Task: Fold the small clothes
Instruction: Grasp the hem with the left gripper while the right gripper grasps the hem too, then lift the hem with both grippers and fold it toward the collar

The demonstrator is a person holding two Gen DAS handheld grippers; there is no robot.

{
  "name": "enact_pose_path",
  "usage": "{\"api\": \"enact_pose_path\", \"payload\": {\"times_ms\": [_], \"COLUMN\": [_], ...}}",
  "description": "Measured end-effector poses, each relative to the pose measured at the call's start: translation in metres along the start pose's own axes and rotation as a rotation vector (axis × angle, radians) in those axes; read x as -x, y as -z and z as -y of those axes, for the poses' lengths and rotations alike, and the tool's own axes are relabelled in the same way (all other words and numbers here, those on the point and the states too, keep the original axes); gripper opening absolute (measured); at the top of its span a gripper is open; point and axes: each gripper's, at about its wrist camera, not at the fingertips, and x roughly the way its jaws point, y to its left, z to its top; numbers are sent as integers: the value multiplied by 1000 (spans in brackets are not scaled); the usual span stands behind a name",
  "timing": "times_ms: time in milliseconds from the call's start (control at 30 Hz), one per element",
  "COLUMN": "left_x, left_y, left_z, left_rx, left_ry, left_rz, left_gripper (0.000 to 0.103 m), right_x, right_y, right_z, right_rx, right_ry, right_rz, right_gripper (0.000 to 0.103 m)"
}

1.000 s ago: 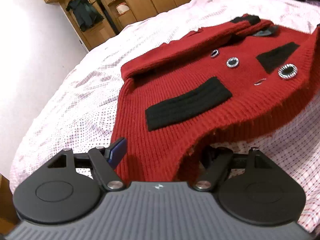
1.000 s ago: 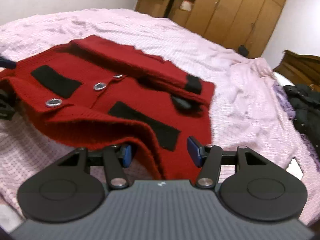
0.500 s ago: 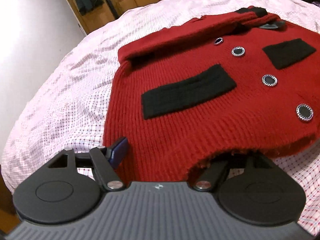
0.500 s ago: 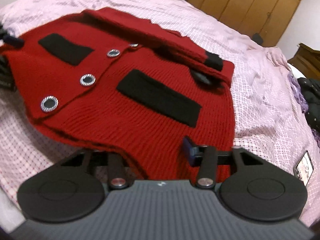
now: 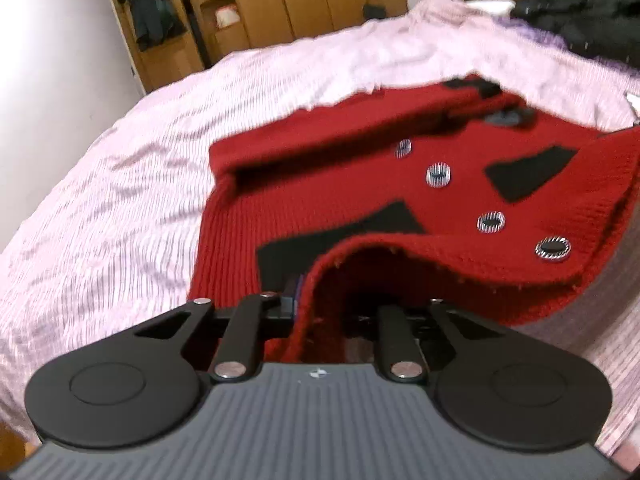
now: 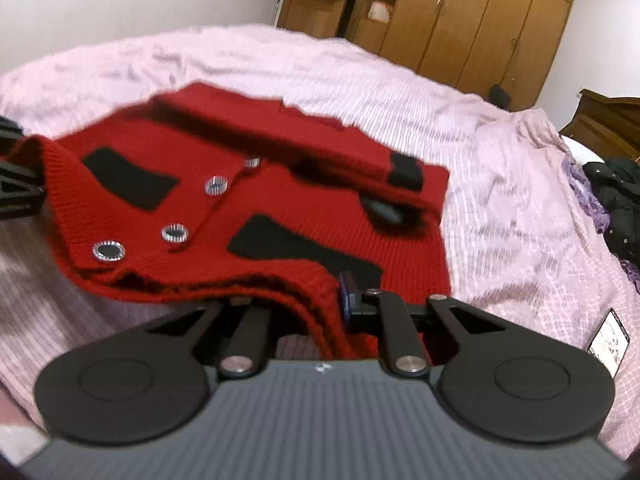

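A small red knit cardigan (image 5: 320,184) with black pocket patches and several silver-rimmed buttons lies on the bed; it also shows in the right wrist view (image 6: 288,208). Its sleeves are folded across the top. My left gripper (image 5: 316,300) is shut on the cardigan's bottom hem at one corner and holds it lifted, curling over the body. My right gripper (image 6: 320,300) is shut on the hem at the other corner, also raised. The left gripper's black body shows at the left edge of the right wrist view (image 6: 16,192).
A pink checked bedspread (image 5: 120,200) covers the bed. Wooden wardrobes (image 6: 480,20) stand behind. Dark clothes (image 6: 620,200) lie at the bed's right side. A phone (image 6: 608,340) lies on the bedspread near my right gripper.
Both grippers have lifted the bottom hem off the bed and carried it forward over the cardigan's front. The hem now curls above the lower pocket patches.
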Motion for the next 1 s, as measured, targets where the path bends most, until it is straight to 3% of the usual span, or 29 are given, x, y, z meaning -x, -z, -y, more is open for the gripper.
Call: {"api": "enact_pose_path", "payload": {"times_ms": [400,1000], "left_x": [4,-32], "left_y": [-52,-147], "left_z": [-23,-44], "left_rx": [49,-13], "left_ry": [-4,-79], "left_rz": [116,229], "left_gripper": [14,12], "right_x": [0,-42], "right_y": [-29,-97], "right_z": [19,47], "right_rx": [-116,-99], "right_ry": [48,142], "right_rz": [130,249], "right_gripper": [10,9]}}
